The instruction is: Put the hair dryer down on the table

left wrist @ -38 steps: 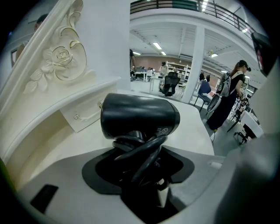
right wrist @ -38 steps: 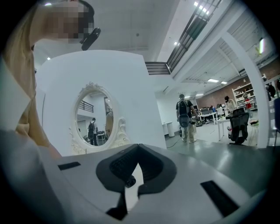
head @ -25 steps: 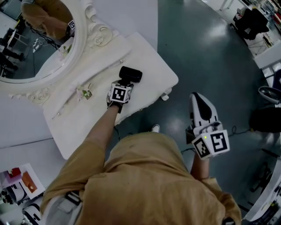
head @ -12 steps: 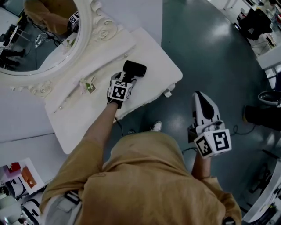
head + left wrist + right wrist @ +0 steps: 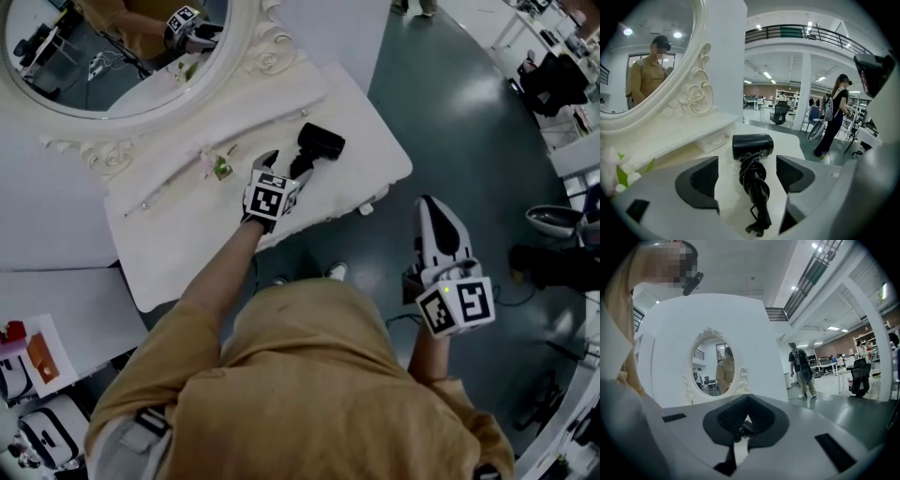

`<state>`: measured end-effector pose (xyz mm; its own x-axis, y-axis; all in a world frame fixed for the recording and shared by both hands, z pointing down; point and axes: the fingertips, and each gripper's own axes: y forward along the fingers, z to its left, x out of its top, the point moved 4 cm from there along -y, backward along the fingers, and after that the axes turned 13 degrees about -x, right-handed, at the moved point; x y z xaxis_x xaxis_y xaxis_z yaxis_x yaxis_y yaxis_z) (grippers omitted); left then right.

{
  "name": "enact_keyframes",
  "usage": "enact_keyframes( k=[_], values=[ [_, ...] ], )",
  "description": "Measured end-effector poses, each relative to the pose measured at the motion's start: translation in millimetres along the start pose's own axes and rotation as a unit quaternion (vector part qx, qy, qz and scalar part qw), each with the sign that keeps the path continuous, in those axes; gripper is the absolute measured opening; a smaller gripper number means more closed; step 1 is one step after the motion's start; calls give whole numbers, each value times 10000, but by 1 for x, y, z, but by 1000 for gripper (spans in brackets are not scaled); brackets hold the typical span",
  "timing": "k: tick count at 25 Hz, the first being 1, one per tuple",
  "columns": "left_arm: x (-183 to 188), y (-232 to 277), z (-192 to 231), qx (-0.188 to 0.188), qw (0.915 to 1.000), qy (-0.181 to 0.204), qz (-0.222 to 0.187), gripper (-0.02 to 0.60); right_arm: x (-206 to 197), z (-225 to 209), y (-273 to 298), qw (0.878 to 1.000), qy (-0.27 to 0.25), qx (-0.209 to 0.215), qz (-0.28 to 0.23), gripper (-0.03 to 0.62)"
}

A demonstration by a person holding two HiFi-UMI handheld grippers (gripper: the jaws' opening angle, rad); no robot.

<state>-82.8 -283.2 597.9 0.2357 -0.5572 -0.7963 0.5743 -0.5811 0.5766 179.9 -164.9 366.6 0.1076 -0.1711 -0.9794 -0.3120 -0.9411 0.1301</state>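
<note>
Resting on the dressing table point(image 5: 187, 246), the hair dryer point(image 5: 317, 148) lies lengthwise between the jaws of the left gripper point(image 5: 287, 169). They have just been opening and stand clear of it.

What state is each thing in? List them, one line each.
Black hair dryer, cord wound round its handle: lying on the white table.
Left gripper: open, jaws just been opening, pads off the dryer.
Right gripper: shut, empty.
Oval white-framed mirror: upright.
</note>
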Motion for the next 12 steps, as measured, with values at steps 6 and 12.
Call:
enact_keyframes(
  k=[6,12],
  values=[
    [-5,-39,4,-119,9995,25,-277,365,3,43,-15,9999,-141,-56,-10,3],
    [1,-68,4,-265,9981,83,-541,365,4,74,-37,9995,-242,-217,6,3]
  ],
)
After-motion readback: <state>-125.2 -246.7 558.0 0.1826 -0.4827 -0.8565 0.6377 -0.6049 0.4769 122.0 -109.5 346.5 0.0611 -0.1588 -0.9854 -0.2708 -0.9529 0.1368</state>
